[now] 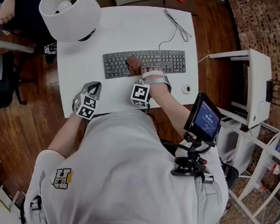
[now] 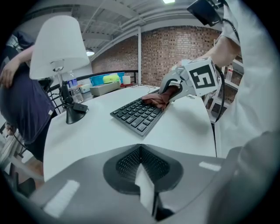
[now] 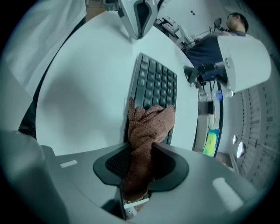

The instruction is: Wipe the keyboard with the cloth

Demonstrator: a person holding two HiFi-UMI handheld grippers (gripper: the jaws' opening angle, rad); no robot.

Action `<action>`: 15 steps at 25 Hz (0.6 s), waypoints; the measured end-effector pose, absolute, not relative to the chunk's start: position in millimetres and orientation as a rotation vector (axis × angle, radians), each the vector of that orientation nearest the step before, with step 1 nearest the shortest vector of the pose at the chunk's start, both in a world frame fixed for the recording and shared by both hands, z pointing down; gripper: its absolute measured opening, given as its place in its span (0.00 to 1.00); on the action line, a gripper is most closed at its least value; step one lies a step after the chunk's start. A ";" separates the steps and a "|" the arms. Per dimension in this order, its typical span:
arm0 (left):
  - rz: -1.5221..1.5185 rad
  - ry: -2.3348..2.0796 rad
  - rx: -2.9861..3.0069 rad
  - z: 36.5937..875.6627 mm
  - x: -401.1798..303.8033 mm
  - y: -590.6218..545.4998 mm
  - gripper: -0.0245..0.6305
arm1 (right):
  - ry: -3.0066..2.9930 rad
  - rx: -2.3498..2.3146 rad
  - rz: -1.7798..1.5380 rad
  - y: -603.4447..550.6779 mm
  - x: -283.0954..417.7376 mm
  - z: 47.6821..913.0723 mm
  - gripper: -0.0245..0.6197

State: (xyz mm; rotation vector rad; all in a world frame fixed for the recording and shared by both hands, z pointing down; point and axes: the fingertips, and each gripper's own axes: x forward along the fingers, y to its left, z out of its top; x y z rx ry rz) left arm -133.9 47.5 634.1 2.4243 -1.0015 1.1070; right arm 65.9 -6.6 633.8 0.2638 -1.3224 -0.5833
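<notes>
A dark keyboard (image 1: 157, 62) lies across the middle of the white table (image 1: 126, 28). My right gripper (image 1: 141, 72) is shut on a brown cloth (image 1: 133, 64), and the cloth's free end rests on the keys left of the keyboard's middle. In the right gripper view the cloth (image 3: 148, 127) runs from between the jaws of the right gripper (image 3: 140, 159) onto the keyboard (image 3: 156, 83). My left gripper (image 1: 95, 88) hovers over the table's near edge, left of the keyboard, with its jaws shut and nothing in them. The left gripper (image 2: 141, 153) looks at the keyboard (image 2: 138, 114) and the cloth (image 2: 156, 99).
A white lamp (image 1: 69, 11) stands at the table's far left corner. The keyboard's cable (image 1: 176, 25) trails toward the far edge. A small round white object (image 1: 186, 89) lies right of the keyboard. A white shelf unit (image 1: 255, 88) stands to the right of the table.
</notes>
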 end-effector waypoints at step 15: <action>1.074 -1.082 2.368 633.2 -181.7 62.2 0.04 | -1.476 0.149 -0.742 6.7 -79.4 634.7 0.22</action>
